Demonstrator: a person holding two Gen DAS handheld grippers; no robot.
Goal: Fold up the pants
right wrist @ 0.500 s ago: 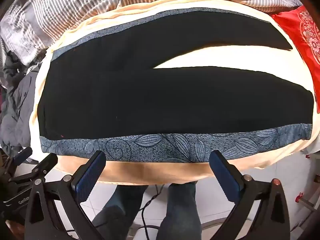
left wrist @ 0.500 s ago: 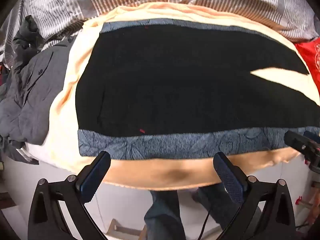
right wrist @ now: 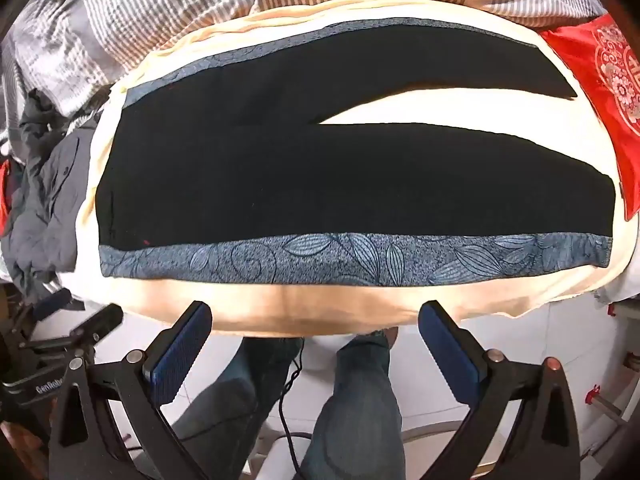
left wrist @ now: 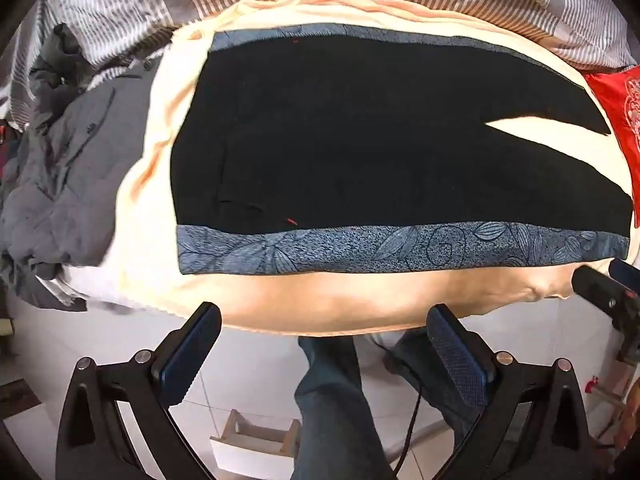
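One grey clothes heap beside black pants.

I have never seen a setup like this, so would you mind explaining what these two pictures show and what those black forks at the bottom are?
There is no robot here: a person carries a hand-held gripper in each hand, and each has a wide-angle camera looking along its two fingers. One picture comes from the left gripper, the other from the right gripper. Both stand wide open and hold nothing. Black pants lie flat and unfolded on a blue patterned cloth over a cream sheet. A grey garment is heaped at the left, a red cushion sits at the right, and striped bedding lies behind. The person's legs show below.
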